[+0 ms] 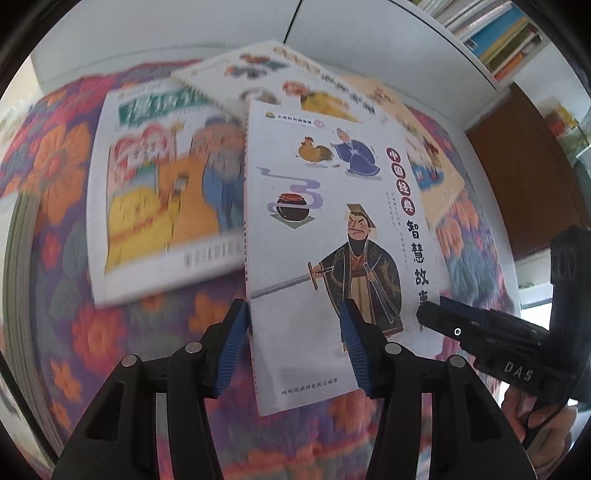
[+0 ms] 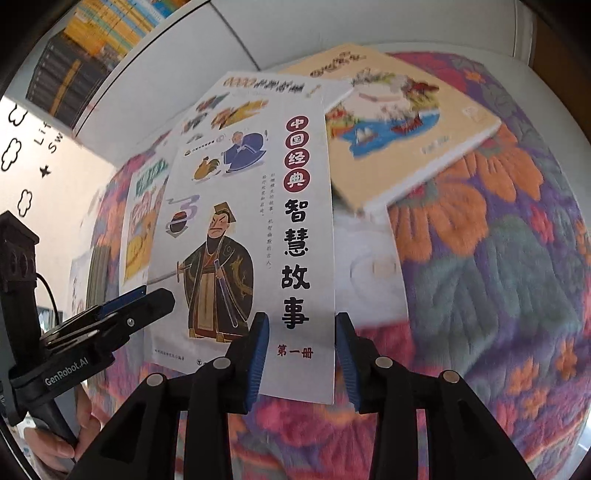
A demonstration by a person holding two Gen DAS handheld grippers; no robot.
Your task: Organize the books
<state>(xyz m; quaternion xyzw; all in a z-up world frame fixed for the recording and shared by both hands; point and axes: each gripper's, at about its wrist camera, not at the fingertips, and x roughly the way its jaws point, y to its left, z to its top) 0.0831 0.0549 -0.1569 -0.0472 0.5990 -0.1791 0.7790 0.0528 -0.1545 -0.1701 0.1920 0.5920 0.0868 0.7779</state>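
A white picture book with a sword-bearing figure on its cover [image 1: 332,206] is lifted off the flowered cloth; both grippers clamp its near edge. My left gripper [image 1: 293,347] is shut on its left part. My right gripper [image 2: 301,356] is shut on its right part [image 2: 295,258]. Each gripper shows in the other's view, the right one [image 1: 480,332] and the left one [image 2: 110,314]. Three more books lie behind: one with a green title [image 1: 162,184], a white one [image 1: 266,74] and a beige one [image 2: 399,122].
The books lie on a round table under a flowered cloth [image 2: 498,258]. A white wall panel [image 1: 184,26] stands behind it. Shelves of books sit at the upper right of the left wrist view [image 1: 495,33] and the upper left of the right wrist view [image 2: 92,44].
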